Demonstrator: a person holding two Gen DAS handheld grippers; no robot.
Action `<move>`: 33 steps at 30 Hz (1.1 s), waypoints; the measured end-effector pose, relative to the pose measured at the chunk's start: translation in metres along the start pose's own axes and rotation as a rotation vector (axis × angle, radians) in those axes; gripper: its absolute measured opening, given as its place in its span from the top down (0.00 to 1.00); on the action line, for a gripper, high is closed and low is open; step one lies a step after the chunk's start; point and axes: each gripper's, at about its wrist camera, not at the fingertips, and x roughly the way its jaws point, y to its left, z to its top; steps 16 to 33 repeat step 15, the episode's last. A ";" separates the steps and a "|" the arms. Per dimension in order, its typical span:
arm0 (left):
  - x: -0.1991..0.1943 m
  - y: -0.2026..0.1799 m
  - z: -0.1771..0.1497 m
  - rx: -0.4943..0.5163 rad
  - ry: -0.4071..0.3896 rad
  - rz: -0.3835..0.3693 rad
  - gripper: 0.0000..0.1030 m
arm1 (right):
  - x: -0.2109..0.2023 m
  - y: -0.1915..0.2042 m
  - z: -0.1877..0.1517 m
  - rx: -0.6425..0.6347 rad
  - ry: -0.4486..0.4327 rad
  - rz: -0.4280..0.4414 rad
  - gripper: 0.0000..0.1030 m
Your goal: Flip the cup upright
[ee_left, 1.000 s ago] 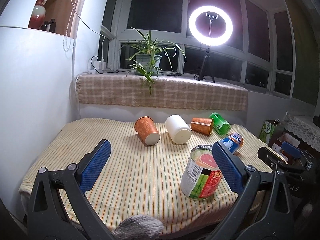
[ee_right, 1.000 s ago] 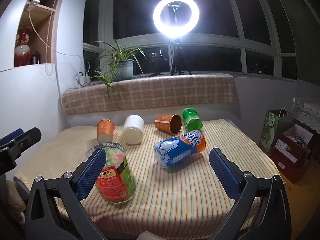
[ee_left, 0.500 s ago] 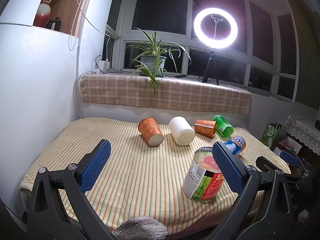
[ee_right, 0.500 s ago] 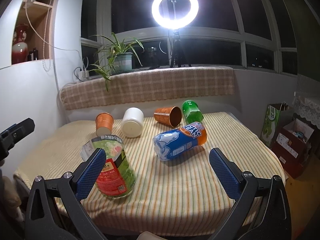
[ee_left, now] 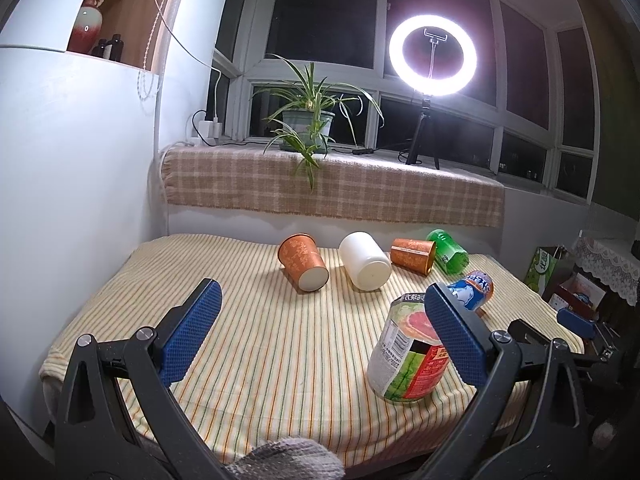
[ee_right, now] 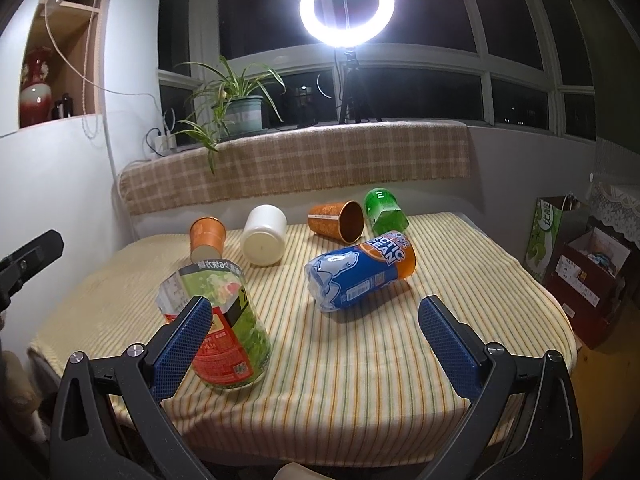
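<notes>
Left gripper (ee_left: 320,332): jaws spread wide, empty; blue cross-hatched pads (ee_left: 188,340). Right gripper (ee_right: 316,352): jaws likewise released, nothing between. Striped woven tablecloth (ee_left: 280,352) carries six containers. Two orange patterned cups: one (ee_left: 303,262) on side, pale base toward camera; second (ee_left: 413,255) on side near back edge. One smooth white cylinder cup (ee_left: 365,261) between them, lying. One green bottle section (ee_left: 447,251), one blue-labelled plastic bottle (ee_right: 360,272), both lying. One cut clear bottle with grapefruit label (ee_left: 408,352), tilted, at front.
</notes>
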 end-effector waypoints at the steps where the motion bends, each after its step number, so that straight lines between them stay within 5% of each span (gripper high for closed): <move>1: 0.000 0.000 0.000 -0.001 0.001 0.002 0.00 | 0.000 0.000 0.000 0.000 0.002 0.000 0.00; 33: 0.000 0.003 -0.001 -0.005 0.001 0.006 0.00 | 0.004 0.003 -0.003 -0.005 0.021 0.012 0.00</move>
